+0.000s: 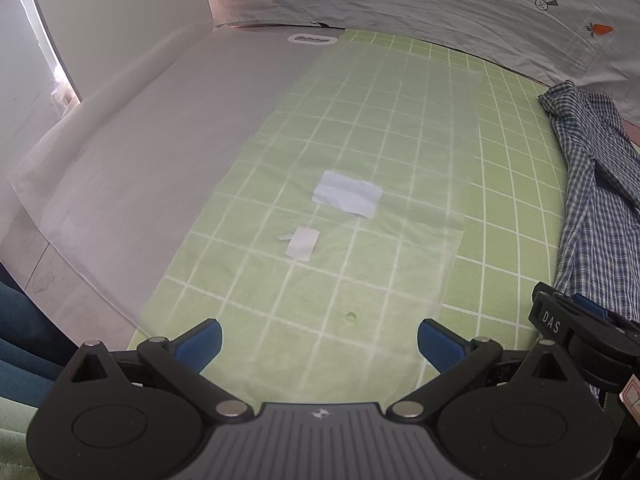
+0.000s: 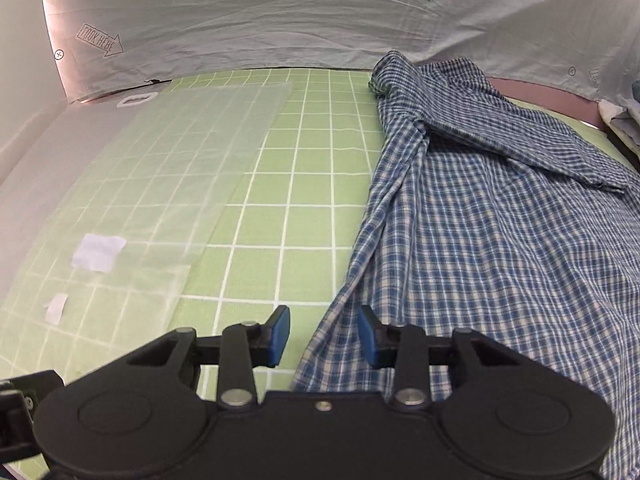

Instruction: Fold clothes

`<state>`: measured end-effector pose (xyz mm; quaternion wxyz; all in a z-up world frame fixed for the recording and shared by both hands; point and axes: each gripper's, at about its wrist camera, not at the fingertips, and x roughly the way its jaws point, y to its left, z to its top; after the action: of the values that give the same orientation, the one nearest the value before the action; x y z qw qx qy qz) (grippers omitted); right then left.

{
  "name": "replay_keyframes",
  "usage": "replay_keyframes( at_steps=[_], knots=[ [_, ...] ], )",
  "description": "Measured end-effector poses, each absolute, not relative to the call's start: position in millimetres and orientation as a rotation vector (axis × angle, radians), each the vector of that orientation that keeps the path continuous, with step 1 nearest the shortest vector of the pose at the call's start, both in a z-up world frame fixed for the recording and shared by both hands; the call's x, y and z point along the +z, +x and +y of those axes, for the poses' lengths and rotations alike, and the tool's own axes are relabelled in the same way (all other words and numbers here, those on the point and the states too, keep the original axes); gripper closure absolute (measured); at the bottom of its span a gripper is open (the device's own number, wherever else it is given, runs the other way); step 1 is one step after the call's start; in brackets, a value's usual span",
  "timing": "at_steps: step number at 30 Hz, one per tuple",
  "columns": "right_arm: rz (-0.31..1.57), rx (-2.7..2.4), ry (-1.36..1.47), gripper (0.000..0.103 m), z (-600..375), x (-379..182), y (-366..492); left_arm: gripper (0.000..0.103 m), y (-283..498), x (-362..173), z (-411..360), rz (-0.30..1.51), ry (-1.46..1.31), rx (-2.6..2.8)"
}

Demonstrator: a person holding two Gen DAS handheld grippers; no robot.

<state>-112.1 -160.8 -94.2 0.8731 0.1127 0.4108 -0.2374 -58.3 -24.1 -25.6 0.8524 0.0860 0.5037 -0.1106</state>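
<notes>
In the left wrist view, the left claw is wide open and empty above the green cloth with white squares. The blue and white checked shirt lies at the cloth's right edge.

In the right wrist view, the right claw is partly open, gripping nothing, over the shirt's left edge.

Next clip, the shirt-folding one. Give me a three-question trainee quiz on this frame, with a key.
1. True or false: the left gripper is holding the checked shirt.
2. Which gripper has the shirt's edge between its open fingers: A left, B right?
3. Fill in: the translucent sheet lies on a green ____ cloth.

Key
1. False: its jaws are wide open over the translucent sheet, gripping nothing.
2. B.
3. Grid (white lines on green).
</notes>
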Motion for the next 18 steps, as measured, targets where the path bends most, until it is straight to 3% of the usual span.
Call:
replay_keyframes(
  at_steps=[8, 18],
  knots=[
    [0.872, -0.437, 0.349, 0.101, -176.2, -98.2, -122.9, 0.0, -59.6, -23.5, -30.2, 1.056, 0.184, -0.253],
    [0.753, -0.411, 0.527, 0.102, -223.9, -69.0, -176.6, 0.0, -66.8, -21.8, -60.3, 1.054, 0.197, -0.317]
  ],
)
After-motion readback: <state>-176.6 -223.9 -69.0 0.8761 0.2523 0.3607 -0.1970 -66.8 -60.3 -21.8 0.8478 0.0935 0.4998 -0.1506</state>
